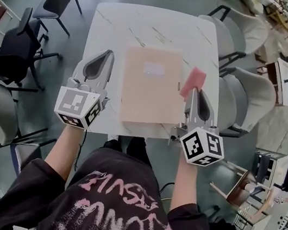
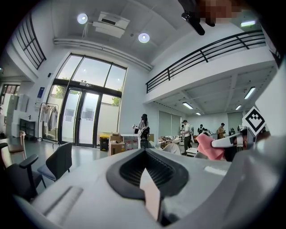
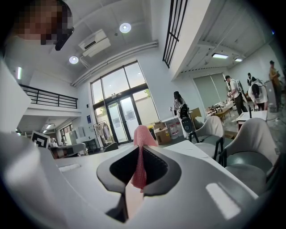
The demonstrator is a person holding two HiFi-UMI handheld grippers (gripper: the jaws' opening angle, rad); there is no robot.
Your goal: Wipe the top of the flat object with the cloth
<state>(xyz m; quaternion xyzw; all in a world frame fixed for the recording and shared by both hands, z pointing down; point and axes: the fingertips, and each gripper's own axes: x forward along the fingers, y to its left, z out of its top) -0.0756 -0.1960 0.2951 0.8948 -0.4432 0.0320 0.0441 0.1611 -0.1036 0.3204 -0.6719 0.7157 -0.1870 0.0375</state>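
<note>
Cloth [image 1: 193, 82] clamped in right gripper [image 1: 195, 91] just at right edge of flat object [image 1: 150, 93] lying centred on table [image 1: 122, 20], left gripper [image 1: 109, 54] closed empty beside its left edge: lower cloth flat onto top, sweep across with light even pressure.

The pale peach flat object [image 1: 152, 85], a white label on top, lies flat on the table [image 1: 117, 19]. The pink cloth [image 3: 140, 152] stands pinched in the right claw [image 3: 140, 166], by the object's right edge.
</note>
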